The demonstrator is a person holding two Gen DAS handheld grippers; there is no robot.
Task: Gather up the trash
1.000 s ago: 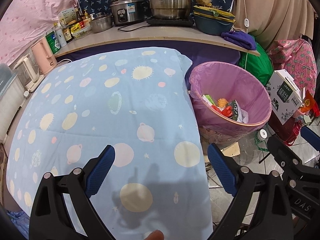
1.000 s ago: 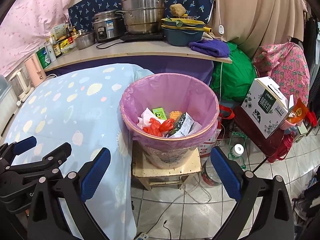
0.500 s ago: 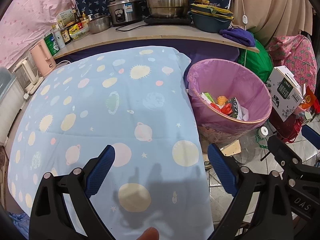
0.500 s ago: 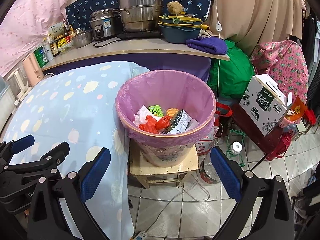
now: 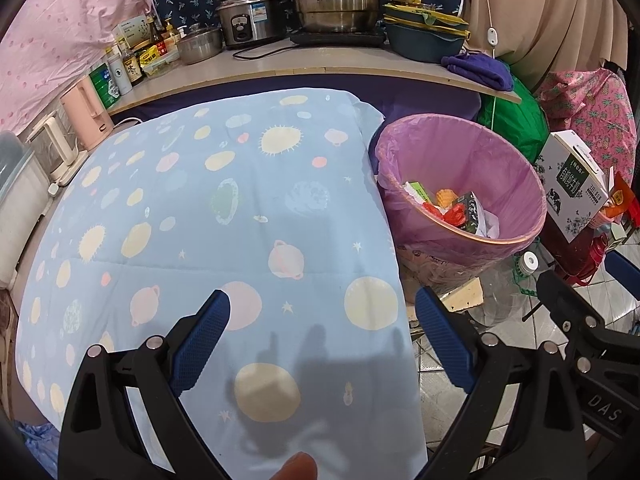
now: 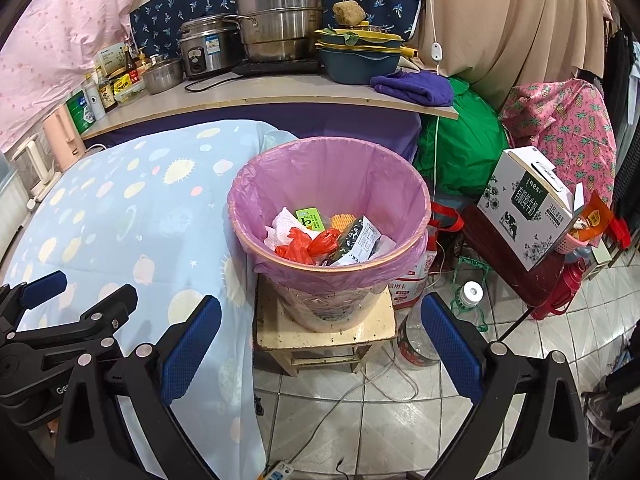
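Right wrist | trash bin [image 6: 280, 184] upright, mouth up, holding wrappers [image 6: 320, 236] | both grippers' jaws spread, empty

1. Cramped home kitchen corner: stacked stainless steel steamer pot [image 6: 280, 12] and silver rice cooker [image 6: 204, 46] on a pale wooden counter [image 6: 256, 94].
2. Sauce bottles [image 5: 128, 66], pink electric kettle [image 5: 86, 114].
3. Pink-lined trash bin [image 6: 332, 184], tiled floor [image 6: 384, 436].

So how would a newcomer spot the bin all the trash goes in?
Find the table under the blue planet-print cloth; on a small wooden stool just to its right stands the trash bin. Its pink-purple liner bag and the wrappers inside set it apart.
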